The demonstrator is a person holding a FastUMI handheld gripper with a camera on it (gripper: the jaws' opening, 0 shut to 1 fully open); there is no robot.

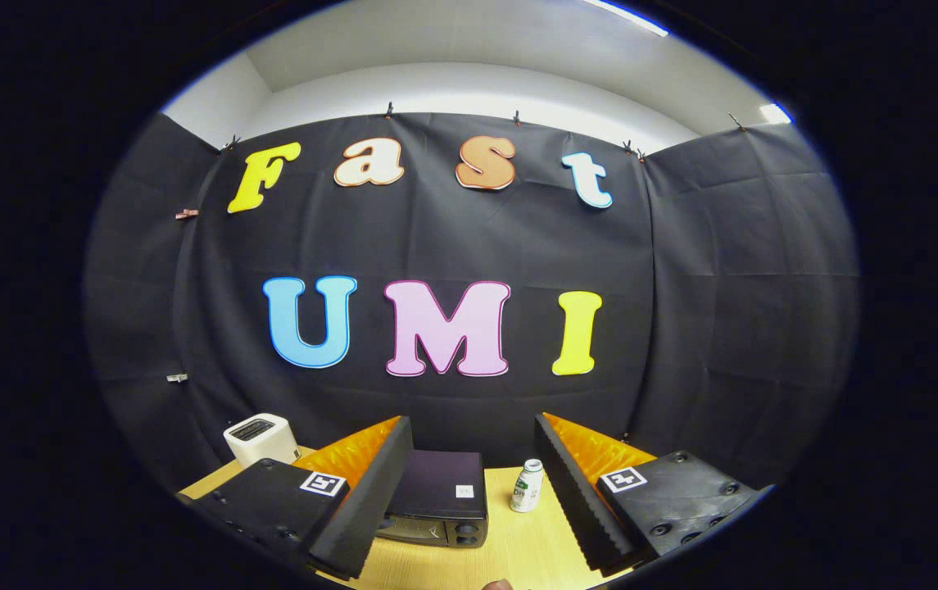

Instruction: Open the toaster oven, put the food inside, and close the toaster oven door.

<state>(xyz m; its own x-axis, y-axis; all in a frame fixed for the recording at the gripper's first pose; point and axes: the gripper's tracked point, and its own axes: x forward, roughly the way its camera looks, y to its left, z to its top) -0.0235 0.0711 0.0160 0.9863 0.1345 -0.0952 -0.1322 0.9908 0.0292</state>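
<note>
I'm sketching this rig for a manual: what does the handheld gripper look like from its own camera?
The gripper has two wedge-shaped fingers with ridged, saw-toothed inner faces. Each sits on a dark, screw-studded block bearing a square black-and-white marker tag.

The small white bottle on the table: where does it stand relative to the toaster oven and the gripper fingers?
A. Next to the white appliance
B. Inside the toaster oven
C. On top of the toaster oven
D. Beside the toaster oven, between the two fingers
D: the small white bottle stands upright on the table beside the toaster oven, in the gap of the open gripper.
</note>
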